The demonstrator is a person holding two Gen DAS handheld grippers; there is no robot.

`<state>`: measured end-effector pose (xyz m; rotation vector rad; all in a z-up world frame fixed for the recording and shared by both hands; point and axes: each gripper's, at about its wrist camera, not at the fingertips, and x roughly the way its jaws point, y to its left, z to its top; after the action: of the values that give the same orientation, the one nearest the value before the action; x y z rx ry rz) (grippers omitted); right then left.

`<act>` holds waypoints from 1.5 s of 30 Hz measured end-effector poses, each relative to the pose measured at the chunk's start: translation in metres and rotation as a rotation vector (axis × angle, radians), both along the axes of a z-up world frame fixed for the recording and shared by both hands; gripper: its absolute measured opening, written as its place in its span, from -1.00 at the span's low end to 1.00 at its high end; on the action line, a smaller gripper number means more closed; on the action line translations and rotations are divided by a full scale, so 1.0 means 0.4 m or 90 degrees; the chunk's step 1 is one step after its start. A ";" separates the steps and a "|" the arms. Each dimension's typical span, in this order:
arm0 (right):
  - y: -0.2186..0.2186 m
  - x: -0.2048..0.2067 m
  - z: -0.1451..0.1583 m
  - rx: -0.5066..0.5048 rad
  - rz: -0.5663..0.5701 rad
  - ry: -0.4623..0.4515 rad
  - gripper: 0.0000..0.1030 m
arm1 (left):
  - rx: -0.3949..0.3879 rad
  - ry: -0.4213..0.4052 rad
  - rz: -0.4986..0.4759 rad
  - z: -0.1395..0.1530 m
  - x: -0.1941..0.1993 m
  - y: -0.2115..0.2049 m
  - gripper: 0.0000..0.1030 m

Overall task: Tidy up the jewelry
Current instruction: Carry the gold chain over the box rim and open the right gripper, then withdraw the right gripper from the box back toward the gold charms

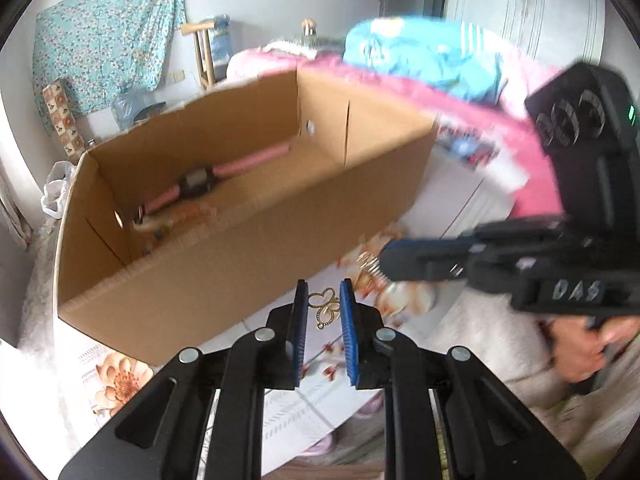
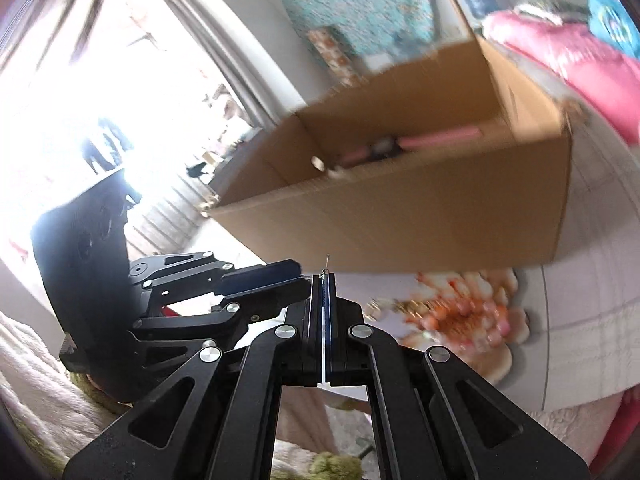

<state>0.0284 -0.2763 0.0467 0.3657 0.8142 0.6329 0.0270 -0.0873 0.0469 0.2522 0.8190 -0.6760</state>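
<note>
Left claw (image 1: 324,292) apart, gold pendant (image 1: 326,307) between pads; right claw (image 2: 324,280) together.

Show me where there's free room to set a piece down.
Inside the box, the floor right of the pink watch looks bare. Outside, the cloth below the left gripper is free. Crowded: the strip in front of the box, where the gold pendant, another gold piece and the right gripper meet.
</note>
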 end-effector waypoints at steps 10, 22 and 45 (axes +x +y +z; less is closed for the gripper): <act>-0.050 0.140 0.145 0.031 -0.013 -0.065 -1.00 | -0.074 -0.002 0.021 0.116 0.173 0.001 -0.70; -0.022 0.384 0.085 -0.088 -0.029 0.053 -0.89 | -0.069 0.090 0.112 0.018 0.398 -0.019 -0.70; -0.076 0.124 0.251 -0.187 -0.159 -0.151 0.70 | -0.131 -0.046 0.114 0.129 0.139 0.130 0.09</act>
<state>0.0778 -0.3068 0.1470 0.1176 0.6110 0.3094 0.0825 -0.0351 0.0984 0.0159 0.6873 -0.5739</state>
